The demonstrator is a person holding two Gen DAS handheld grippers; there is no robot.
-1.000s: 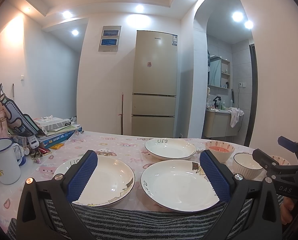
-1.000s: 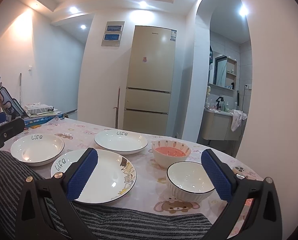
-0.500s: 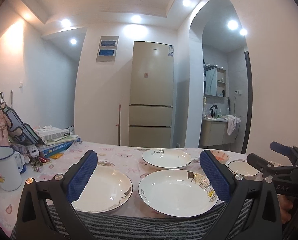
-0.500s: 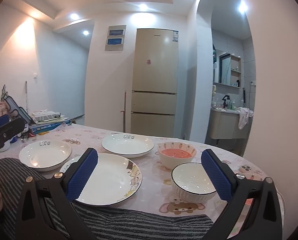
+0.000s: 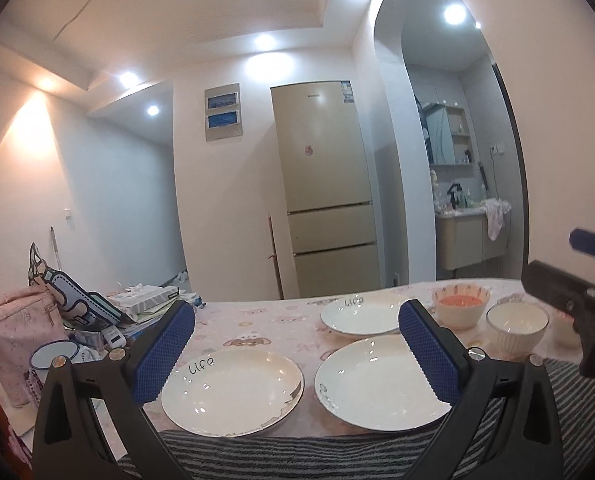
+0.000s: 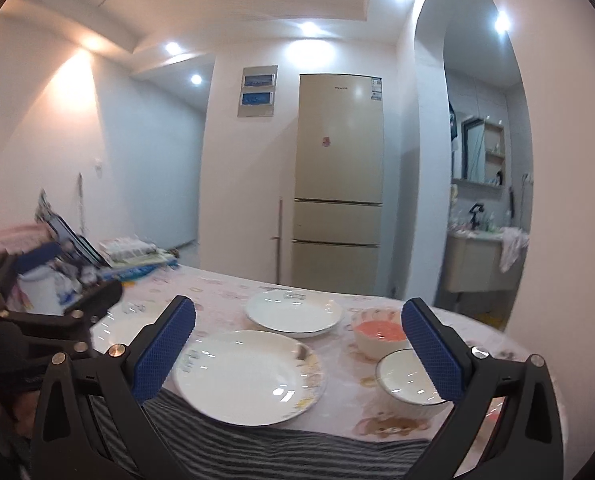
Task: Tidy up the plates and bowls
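At the bottom centre of both views, three white plates lie on the pink table [image 5: 257, 316]: the near-left plate [image 5: 233, 390], near-right plate [image 5: 381, 384] and far plate [image 5: 361, 314]. Right of them stand two bowls, the pink bowl [image 5: 460, 306] and the white bowl [image 5: 516, 326]. The right view is blurred, its left plate mostly hidden. The left gripper [image 5: 297, 350] and right gripper [image 6: 297, 350] are both spread wide, empty.
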